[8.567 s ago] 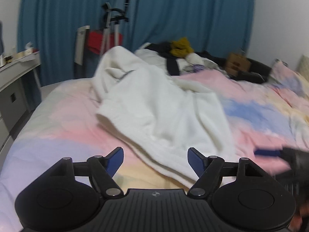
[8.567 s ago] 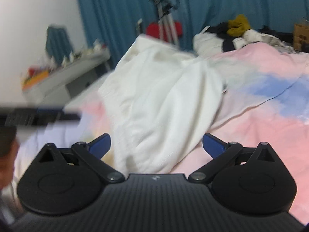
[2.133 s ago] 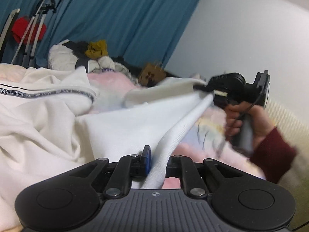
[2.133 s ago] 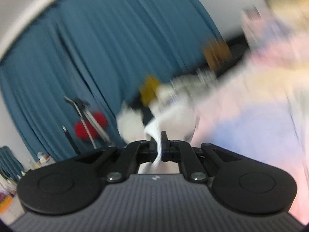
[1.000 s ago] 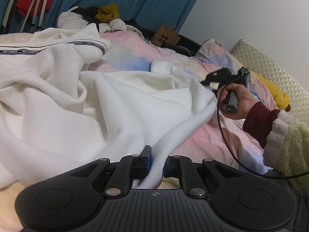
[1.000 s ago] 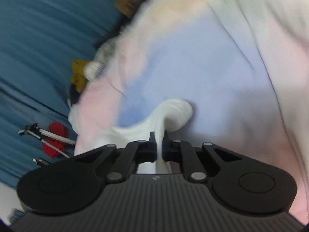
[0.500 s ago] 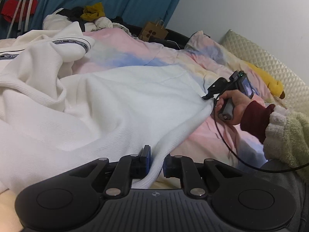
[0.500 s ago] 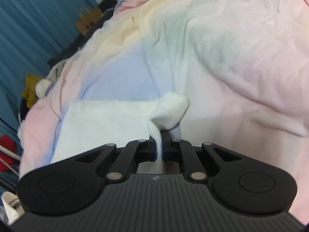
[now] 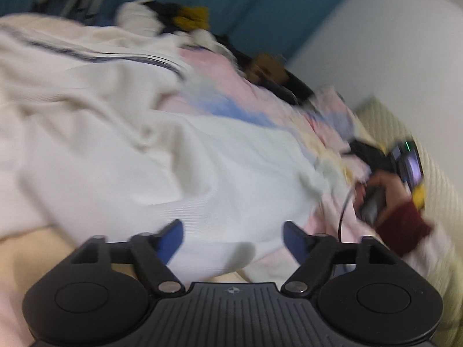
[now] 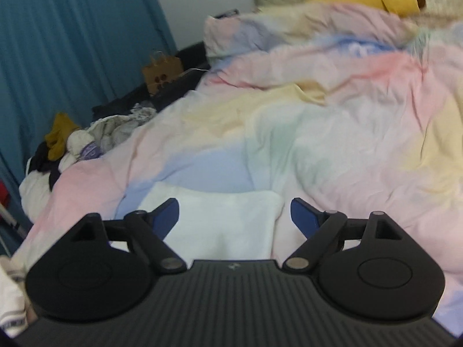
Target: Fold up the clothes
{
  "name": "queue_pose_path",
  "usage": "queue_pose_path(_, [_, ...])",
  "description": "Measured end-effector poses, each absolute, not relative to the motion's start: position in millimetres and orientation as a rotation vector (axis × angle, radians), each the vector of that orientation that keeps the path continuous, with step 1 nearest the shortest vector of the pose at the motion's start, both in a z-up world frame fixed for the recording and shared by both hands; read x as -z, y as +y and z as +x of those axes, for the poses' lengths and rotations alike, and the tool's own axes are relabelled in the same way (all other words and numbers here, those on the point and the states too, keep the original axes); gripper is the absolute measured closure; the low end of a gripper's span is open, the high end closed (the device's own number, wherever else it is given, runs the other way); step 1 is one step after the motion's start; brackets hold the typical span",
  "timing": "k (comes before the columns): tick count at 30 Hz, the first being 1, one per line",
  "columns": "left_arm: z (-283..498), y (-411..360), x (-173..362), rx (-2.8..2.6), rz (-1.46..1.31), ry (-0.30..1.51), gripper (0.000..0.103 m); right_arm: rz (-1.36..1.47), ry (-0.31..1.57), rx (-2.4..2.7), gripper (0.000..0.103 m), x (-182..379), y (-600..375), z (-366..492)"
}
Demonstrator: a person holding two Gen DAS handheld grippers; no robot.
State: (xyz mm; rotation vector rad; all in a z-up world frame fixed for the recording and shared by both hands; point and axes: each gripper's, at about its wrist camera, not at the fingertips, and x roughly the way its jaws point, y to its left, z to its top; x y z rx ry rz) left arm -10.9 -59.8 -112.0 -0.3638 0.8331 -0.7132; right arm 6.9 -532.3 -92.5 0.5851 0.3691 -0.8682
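The white garment (image 9: 179,156) lies spread over the pastel duvet (image 10: 332,133) on the bed, and both sets of jaws stand wide apart with nothing between them. In the left wrist view the left gripper (image 9: 233,235) hangs just above the garment's near edge, the hem running under and ahead of its jaws; the picture is smeared, so how flat that edge lies is hard to judge. In the right wrist view the right gripper (image 10: 234,214) sits over a squared-off white corner that lies flat just ahead of its jaws.

The main risk, as I judge it, is that the cloth left of the left jaws is far from smooth. It rises in thick rumpled folds toward a dark-striped band (image 9: 95,55), and any fold made over that bulk would likely come out lumpy or skewed. A second risk is a bad regrasp: the duvet is soft and creased right beside the garment, so jaws closing low could pinch bedding along with the hem. The cable (image 9: 343,211) trailing from the right hand (image 9: 385,190) hangs close to the garment's far edge and could snag it.
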Motion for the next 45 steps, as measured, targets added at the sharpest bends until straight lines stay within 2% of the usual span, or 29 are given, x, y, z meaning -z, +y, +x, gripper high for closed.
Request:
queue_pose_path(7, [-8.0,27.8,117.0,0.397,-0.73,0.927,0.021,0.572,0.38,0.574,0.017,86.4,-466.3,21.7])
queue_pose_path(15, [4.1,95.2,160.0,0.005,-1.066,0.953,0.018,0.495,0.519,0.416,0.017,113.1,-419.2,58.1])
queue_pose_path(18, [9.9,111.8,166.6,-0.064,-1.15,0.899,0.027,0.491,0.545,0.409,0.017,122.0,-414.2,65.9])
queue_pose_path(19, [11.3,117.0,160.8,-0.072,-1.144,0.875,0.034,0.491,0.55,0.413,0.017,125.6,-413.2,68.1])
queue_pose_path(20, [12.6,122.2,155.1,-0.08,-1.137,0.851,0.046,0.492,0.558,0.419,0.017,129.1,-413.7,70.5])
queue_pose_path(21, [14.0,127.4,149.3,-0.089,-1.131,0.828,0.054,0.493,0.568,0.423,0.017,132.8,-415.2,72.6])
queue_pose_path(23, [16.8,137.7,137.8,-0.105,-1.118,0.78,0.081,0.496,0.587,0.433,0.017,140.1,-417.5,76.2])
queue_pose_path(25, [19.6,148.1,126.3,-0.121,-1.104,0.733,0.086,0.501,0.604,0.446,0.017,146.8,-420.7,78.3])
queue_pose_path(31, [27.6,179.0,91.5,-0.167,-1.059,0.594,0.091,0.526,0.638,0.423,0.017,157.5,-421.5,81.8])
queue_pose_path(38, [5.8,195.5,27.0,-0.222,-0.876,0.64,0.092,0.441,0.672,0.409,0.018,161.1,-408.1,88.7])
queue_pose_path(41, [-4.3,209.5,44.7,-0.298,-0.834,0.798,0.091,0.414,0.704,0.431,0.018,167.0,-407.7,91.9])
queue_pose_path(45, [3.9,216.6,69.4,-0.342,-0.818,0.92,0.091,0.357,0.727,0.445,0.017,172.3,-402.3,95.6])
